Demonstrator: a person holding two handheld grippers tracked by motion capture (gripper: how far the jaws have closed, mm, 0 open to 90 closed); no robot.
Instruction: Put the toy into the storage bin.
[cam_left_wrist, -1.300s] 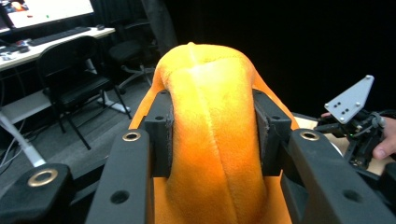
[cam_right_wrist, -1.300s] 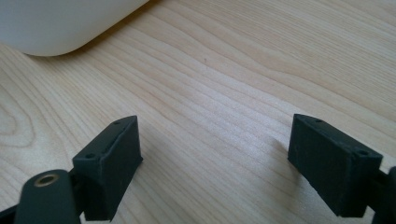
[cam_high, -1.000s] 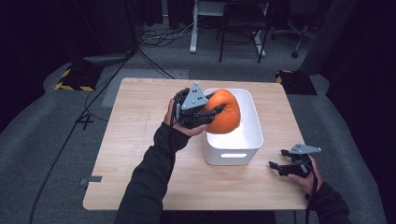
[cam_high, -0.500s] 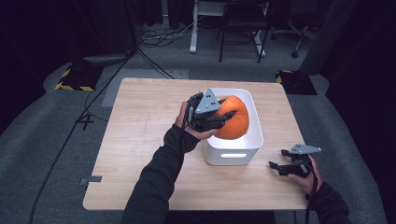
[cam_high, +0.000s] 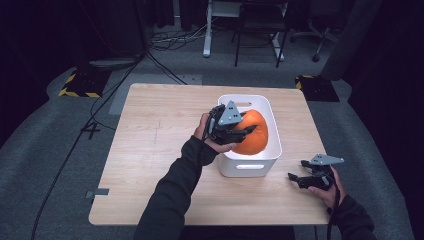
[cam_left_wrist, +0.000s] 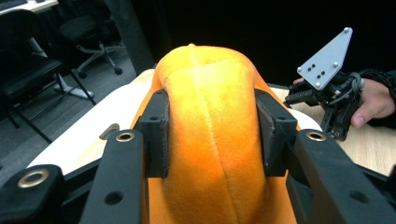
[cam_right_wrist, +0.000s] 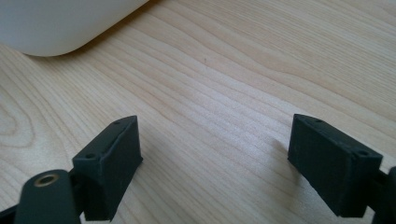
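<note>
An orange plush pumpkin (cam_high: 256, 136) sits partly inside the white bin (cam_high: 250, 167) at the table's right middle. My left gripper (cam_high: 244, 124) grips it from the left side. In the left gripper view both pads (cam_left_wrist: 161, 135) press into the plush (cam_left_wrist: 210, 93), which bulges between them, though the jaws have just been opening a little. My right gripper (cam_high: 296, 178) rests low over the wood to the right of the bin, open, with bare table between its jaws (cam_right_wrist: 215, 158). A corner of the bin (cam_right_wrist: 60, 23) lies ahead of it.
The wooden table (cam_high: 160, 130) stands on grey carpet. Behind it are a desk frame (cam_high: 207, 30), a black chair (cam_high: 257, 30) and floor cables (cam_high: 165, 40). Yellow-black blocks (cam_high: 77, 85) sit on the floor at both far corners.
My left gripper has carried the orange plush to the right and down, deeper into the white bin. The right gripper has stayed where it was.
</note>
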